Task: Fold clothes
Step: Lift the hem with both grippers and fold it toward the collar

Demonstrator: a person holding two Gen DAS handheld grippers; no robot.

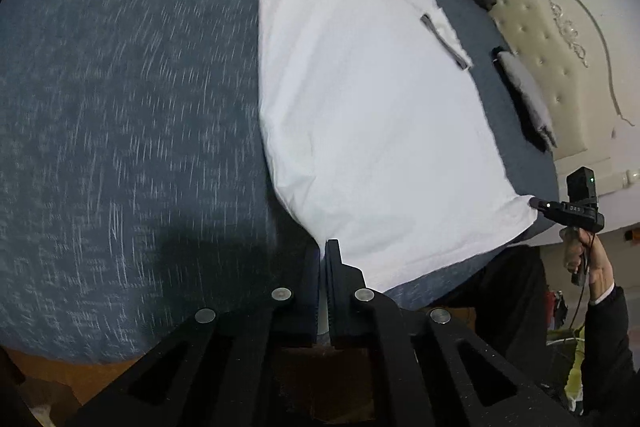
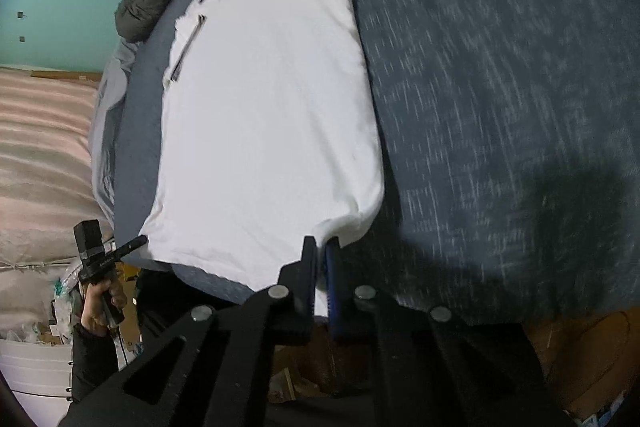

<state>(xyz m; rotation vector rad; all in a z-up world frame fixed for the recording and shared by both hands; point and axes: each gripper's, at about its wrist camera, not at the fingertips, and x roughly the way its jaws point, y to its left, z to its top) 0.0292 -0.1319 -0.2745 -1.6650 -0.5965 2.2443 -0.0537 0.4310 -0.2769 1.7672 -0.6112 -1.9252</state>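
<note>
Jaws clenched: my left gripper (image 1: pixel 323 251) and right gripper (image 2: pixel 321 247) each pinch 1 hem corner of white polo shirt (image 1: pixel 360 107) on blue bedspread (image 1: pixel 120 107).

Through both wrist feeds I saw a dim, cool-toned room with soft, even light and no glare. The white shirt (image 1: pixel 368 131) was the brightest area and nearly washed out, so its folds barely showed. The blue bedspread (image 1: pixel 120 107) was smeared with motion blur, its pale flecks stretched into streaks from 12 toward 6 o'clock. A soft dark shadow lay on it at about 7 o'clock in the left view and 4 o'clock in the right. The fisheye bent everything outward, and the corners fell to black vignette in both.
</note>
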